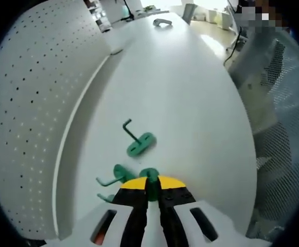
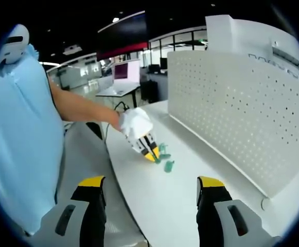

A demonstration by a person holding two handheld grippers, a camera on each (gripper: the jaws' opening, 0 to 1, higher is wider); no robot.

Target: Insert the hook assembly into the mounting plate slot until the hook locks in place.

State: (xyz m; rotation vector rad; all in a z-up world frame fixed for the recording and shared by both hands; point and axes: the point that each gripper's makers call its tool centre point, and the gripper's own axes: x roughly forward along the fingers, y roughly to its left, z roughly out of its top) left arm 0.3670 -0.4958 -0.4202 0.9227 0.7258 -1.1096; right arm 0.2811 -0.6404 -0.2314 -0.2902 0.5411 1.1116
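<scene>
Left gripper view, left to right: white pegboard (image 1: 31,118) fills the left of the frame, standing along the table (image 1: 190,103) edge. Lower centre-left, two green hooks (image 1: 116,177) lie just beside the left gripper (image 1: 153,191), one partly hidden behind the jaw tips. The jaws are narrow and pinched on a green hook piece (image 1: 149,175) at the bottom centre. Just above it, slightly apart, another green hook assembly (image 1: 139,141) lies on the table with its dark metal prong pointing to upper left. A grey object (image 1: 162,22) sits far up the table at top centre; too small to identify. Mesh chair back (image 1: 288,128) on the right edge. Right gripper view, left to right: person in a light blue shirt (image 2: 20,134) on the left, arm reaching to frame centre, gloved hand (image 2: 134,123) holding the left gripper (image 2: 152,154) tip-down on the table (image 2: 159,200). Green hook parts (image 2: 165,158) lie at and just right of its tips. Right gripper (image 2: 152,198) jaws stand wide at the bottom, holding nothing. Pegboard (image 2: 242,113) spans the right side, upright on the table.
</scene>
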